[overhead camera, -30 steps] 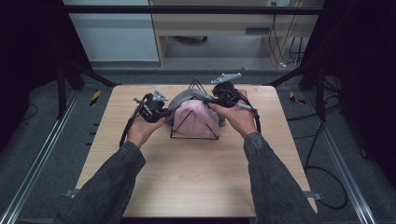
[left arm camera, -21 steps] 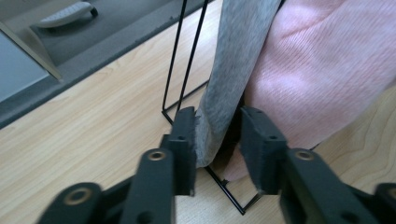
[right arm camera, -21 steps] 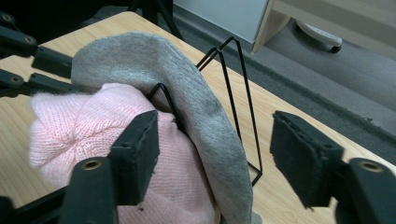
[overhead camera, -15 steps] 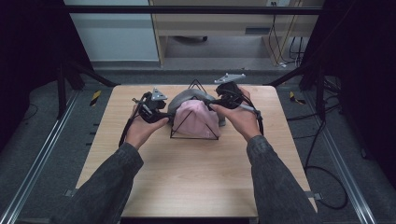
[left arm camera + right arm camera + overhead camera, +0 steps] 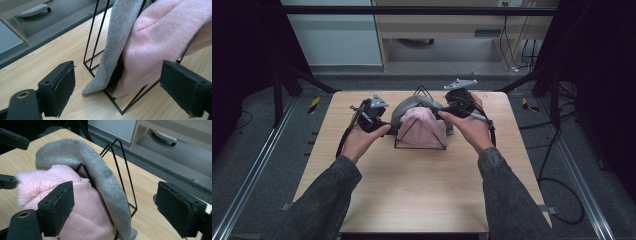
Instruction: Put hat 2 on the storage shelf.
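A black wire rack [image 5: 422, 92] stands at the table's far middle. A grey cloth [image 5: 404, 106] and a pink knitted cloth [image 5: 424, 127] hang over its wire triangles. My left gripper [image 5: 385, 121] sits at the rack's left end and my right gripper [image 5: 446, 113] at its right end. Both have just been opening their jaws. In the left gripper view the left gripper [image 5: 118, 75] is open. The hanging ends of the grey cloth [image 5: 112, 50] and the pink cloth [image 5: 155, 37] lie ahead of its pads, untouched. The right gripper [image 5: 116, 195] is open beside the grey cloth [image 5: 82, 155].
The wooden table [image 5: 422, 195] has bare room in front of the rack, between the person's forearms. Black frame posts [image 5: 277, 85] stand off the table's far corners. A cable [image 5: 562, 190] runs on the floor at the right.
Both hands have stayed at the ends of the rack, and the cloths hang as before.
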